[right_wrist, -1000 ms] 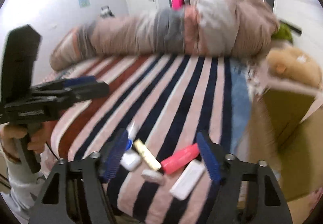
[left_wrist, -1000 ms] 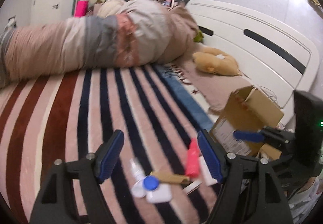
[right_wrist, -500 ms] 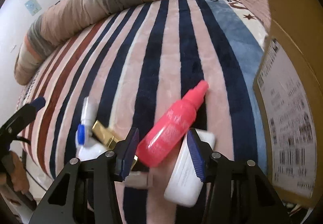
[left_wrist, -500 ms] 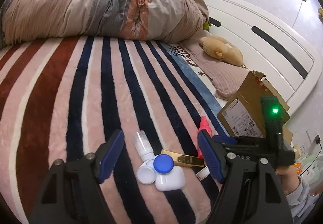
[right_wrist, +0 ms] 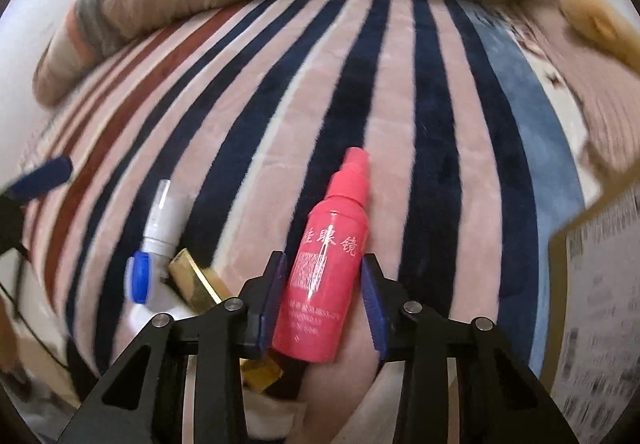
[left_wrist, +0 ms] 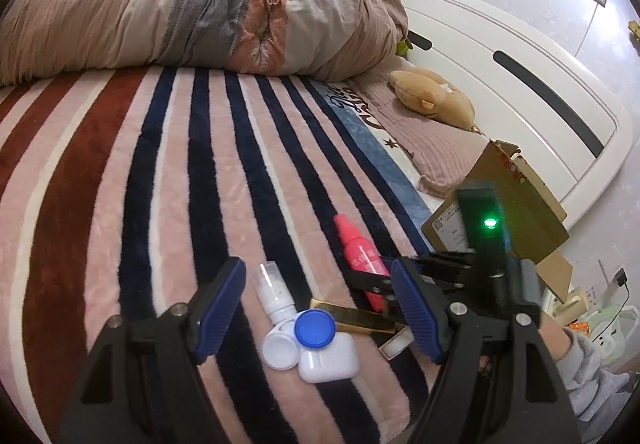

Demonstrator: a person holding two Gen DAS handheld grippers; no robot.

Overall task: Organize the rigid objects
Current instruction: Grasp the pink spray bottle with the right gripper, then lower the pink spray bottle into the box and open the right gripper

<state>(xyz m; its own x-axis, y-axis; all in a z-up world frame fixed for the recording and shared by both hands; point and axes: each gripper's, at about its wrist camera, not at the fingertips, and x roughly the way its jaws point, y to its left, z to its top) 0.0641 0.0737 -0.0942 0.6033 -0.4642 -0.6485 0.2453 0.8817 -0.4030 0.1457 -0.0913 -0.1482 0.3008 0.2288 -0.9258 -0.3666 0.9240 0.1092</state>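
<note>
Right gripper sits low over the bed, jaws partly open w/ the pink spray bottle lying between them. Left pad looks to be at the bottle's side; right pad stands just off it, gap visible, so not clamped. Bottle lies flat on the striped blanket, nozzle pointing away from the camera, white print facing up.

Left gripper hovers w/ jaws wide open, holding nothing. Between its pads, on the blanket: a clear small bottle, a white round lid, a blue cap resting on a white case, all touching in 1 cluster. A gold bar-shaped item lies just right of them, reaching toward the pink bottle; in the right wrist view its near end goes under the right gripper's left jaw.

Cardboard box stands at the bed's right edge, near the pink bottle, flaps open. Farther back: rolled duvet across the bed, plush toy by the white headboard.
</note>
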